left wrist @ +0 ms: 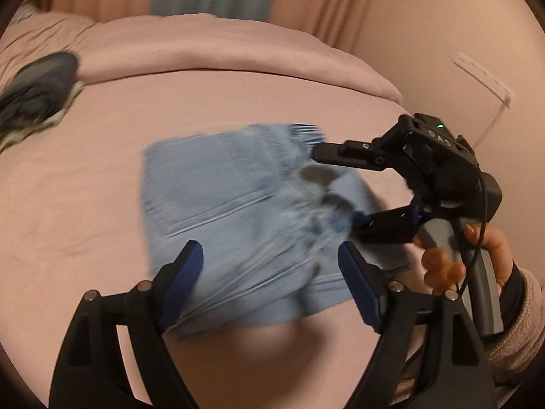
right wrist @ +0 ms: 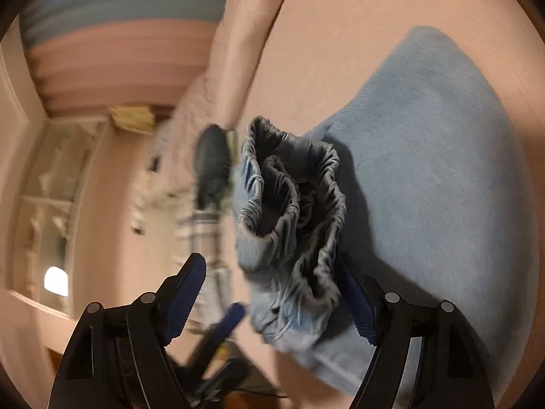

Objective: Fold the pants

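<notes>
Two grippers hang over the pink bed (left wrist: 85,204), both with jaws spread and pinching nothing. Folded light-blue denim pants (left wrist: 238,211) lie blurred near the bed's middle, just past the left gripper (left wrist: 270,286). From the right edge, the right gripper (left wrist: 335,187), held by a hand (left wrist: 477,255) in a pink sleeve, points at the gathered elastic waistband (right wrist: 293,204), which bunches up between its blue pads (right wrist: 185,293). One dark garment (left wrist: 37,95) sits toward the far left corner

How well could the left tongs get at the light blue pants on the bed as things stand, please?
Probably yes: the left tongs stand open right over the pants on the pink bed, nothing between them. The right tongs, also open, sit at the waistband side.
</notes>
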Motion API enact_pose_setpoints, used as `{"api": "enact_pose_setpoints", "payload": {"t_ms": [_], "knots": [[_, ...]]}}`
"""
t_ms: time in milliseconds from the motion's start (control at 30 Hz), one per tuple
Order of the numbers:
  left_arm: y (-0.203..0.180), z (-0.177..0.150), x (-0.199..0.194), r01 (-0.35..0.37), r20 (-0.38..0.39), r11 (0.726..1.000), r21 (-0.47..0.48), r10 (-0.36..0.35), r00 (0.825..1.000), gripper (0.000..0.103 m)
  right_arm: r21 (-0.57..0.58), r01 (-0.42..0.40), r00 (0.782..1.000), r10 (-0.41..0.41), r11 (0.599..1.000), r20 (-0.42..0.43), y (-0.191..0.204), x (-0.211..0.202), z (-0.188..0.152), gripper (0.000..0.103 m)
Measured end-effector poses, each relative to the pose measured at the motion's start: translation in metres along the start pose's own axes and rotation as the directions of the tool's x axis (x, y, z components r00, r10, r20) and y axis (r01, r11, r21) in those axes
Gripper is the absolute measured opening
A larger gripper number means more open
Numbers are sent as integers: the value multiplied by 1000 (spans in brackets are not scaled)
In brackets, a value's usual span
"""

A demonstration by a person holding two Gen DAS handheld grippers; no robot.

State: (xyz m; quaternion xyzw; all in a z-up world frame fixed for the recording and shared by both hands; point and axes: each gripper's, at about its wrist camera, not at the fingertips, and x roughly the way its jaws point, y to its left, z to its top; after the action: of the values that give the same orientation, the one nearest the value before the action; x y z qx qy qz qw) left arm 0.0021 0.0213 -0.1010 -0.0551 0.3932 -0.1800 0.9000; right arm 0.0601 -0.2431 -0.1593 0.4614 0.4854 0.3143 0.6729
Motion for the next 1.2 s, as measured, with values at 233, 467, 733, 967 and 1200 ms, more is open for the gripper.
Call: {"api": "enact_pose_setpoints", "payload": {"t_ms": [233, 467, 733, 967, 1200], "knots": [[41, -20, -24, -57, 6, 985, -163, 59, 998, 82, -160, 194, 981, -192, 968, 29, 24, 16, 5, 38], [45, -16, -28, -63, 15, 980, -190, 67, 998, 82, -276, 204, 972, -160, 939, 173, 50, -32, 3, 30], [34, -1, -4, -51, -6, 989, -141, 50, 999, 83, -215, 334, 932, -286, 918, 225, 21, -62, -16, 30], [17, 19, 22, -63, -35, 997, -46, 61, 998, 83, -130, 327, 934, -300, 936, 195, -16, -53, -6, 31], [12, 34, 24, -31, -19, 999, -25, 31, 999, 83, -217, 457, 873, -388, 862, 296, 15, -102, -1, 59]]}}
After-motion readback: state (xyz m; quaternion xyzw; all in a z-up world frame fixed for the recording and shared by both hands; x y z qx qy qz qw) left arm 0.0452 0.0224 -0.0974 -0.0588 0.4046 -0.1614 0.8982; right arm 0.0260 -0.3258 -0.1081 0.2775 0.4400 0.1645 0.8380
